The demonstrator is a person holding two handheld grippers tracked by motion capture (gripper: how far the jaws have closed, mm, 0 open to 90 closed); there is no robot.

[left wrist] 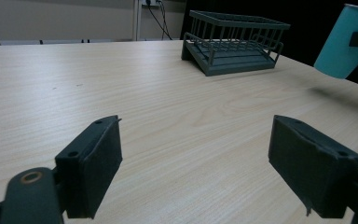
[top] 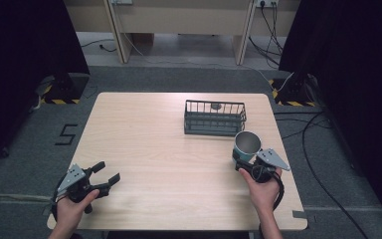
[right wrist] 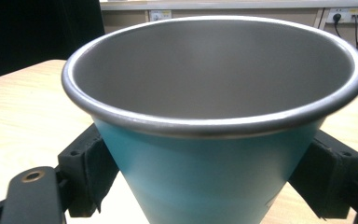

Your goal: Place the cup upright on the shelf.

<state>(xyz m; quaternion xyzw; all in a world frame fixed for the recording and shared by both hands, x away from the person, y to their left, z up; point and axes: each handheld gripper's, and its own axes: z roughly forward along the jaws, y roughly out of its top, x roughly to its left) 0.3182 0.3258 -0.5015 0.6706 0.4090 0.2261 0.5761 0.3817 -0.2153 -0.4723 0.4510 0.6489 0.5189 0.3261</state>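
Note:
A teal cup [top: 246, 145] with a grey metal inside is held at the right side of the table, lifted and tilted. My right gripper [top: 242, 160] is shut on its lower body; in the right gripper view the cup [right wrist: 214, 154] sits between both pads [right wrist: 328, 179]. The same cup [left wrist: 345, 44] hangs at the upper right in the left gripper view, clear of the tabletop. My left gripper [top: 106, 175] rests at the table's near left corner, open, with bare wood between its pads [left wrist: 95, 170].
A dark wire basket [top: 214, 117] stands at the far middle-right of the wooden table [top: 149, 144], just beyond the cup; it also appears as the basket [left wrist: 235, 42] in the left gripper view. Cables and stands lie on the floor around the table.

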